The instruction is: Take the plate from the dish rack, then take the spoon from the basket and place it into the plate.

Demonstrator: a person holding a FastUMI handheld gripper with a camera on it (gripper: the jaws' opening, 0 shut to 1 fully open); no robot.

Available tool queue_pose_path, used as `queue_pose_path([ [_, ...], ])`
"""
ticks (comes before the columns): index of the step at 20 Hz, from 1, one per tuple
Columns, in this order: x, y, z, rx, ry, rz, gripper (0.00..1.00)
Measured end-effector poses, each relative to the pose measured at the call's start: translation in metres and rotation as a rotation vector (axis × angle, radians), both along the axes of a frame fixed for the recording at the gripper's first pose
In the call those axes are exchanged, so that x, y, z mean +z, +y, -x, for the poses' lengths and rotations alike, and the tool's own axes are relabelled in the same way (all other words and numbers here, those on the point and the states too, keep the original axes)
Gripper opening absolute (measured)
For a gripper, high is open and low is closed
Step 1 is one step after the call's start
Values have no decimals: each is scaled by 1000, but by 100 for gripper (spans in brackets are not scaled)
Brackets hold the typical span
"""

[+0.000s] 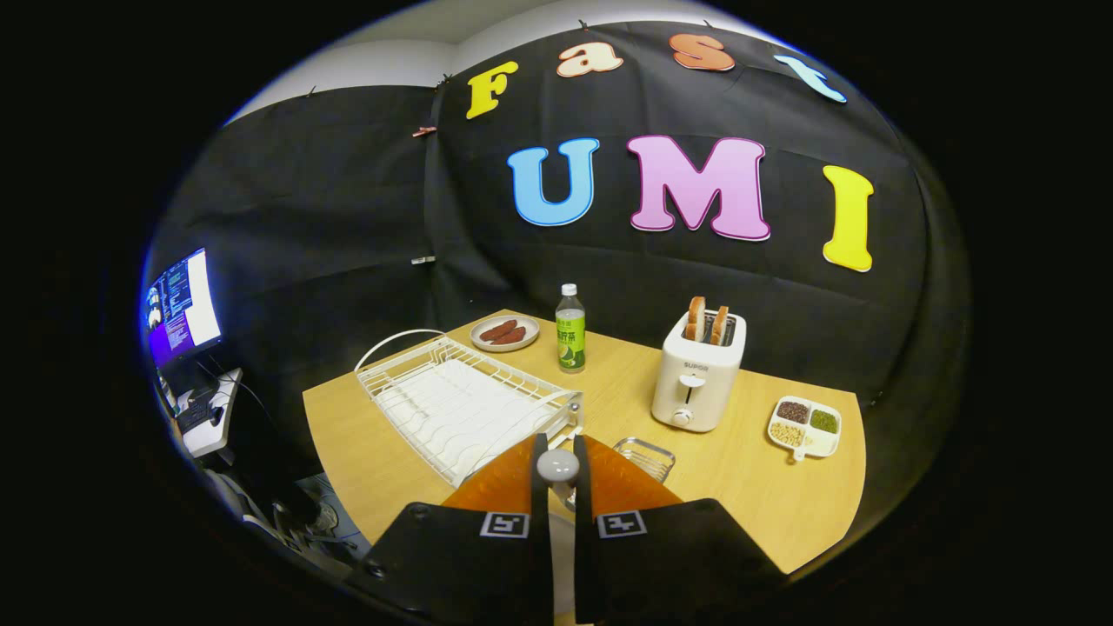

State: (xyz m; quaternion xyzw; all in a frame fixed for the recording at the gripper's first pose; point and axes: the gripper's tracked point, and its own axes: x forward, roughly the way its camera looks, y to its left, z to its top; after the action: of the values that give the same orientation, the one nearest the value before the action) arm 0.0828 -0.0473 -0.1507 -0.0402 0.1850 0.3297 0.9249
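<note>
The hand-held gripper (558, 474) sits low in the centre of the frame, its two black fingers drawn nearly together on a spoon (557, 467). The pale rounded end pokes up between the tips, and both fingers seem to press on the shaft below it, though the contact itself is hidden in the narrow gap.

The spoon looks light, stiff and smooth, probably metal or glazed, so it can swivel or slide in a pinch this narrow. A hold on the shaft with the rounded end above the tips, as here, should keep it from dropping through. The release wants to be low and gentle, or it clatters.

Just right of the fingers, a small clear basket (644, 456) rests on the counter (739, 487). Left of centre lies the white wire rack (452, 404), with no plate standing in its slots.

A pale curved surface shows low between the fingers at the bottom of the frame. It may be the plate, but I can't tell from this angle.

Farther back, in mid-frame: a toaster (698, 382) with bread, a green bottle (570, 329), a small dish (504, 333) of something reddish, and at the right a divided tray (804, 426) of beans.
</note>
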Motion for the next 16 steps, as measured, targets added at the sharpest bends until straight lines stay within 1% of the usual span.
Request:
queue_pose_path([
  [2,-25,5,8,7,38,18,14],
  [6,-62,6,1,-19,8,137,14],
  [10,-71,16,10,-18,-41,171,14],
  [13,-65,22,23,-2,-70,172,14],
  [14,-69,26,30,13,-51,168,14],
  [16,-72,22,39,11,-52,174,14],
])
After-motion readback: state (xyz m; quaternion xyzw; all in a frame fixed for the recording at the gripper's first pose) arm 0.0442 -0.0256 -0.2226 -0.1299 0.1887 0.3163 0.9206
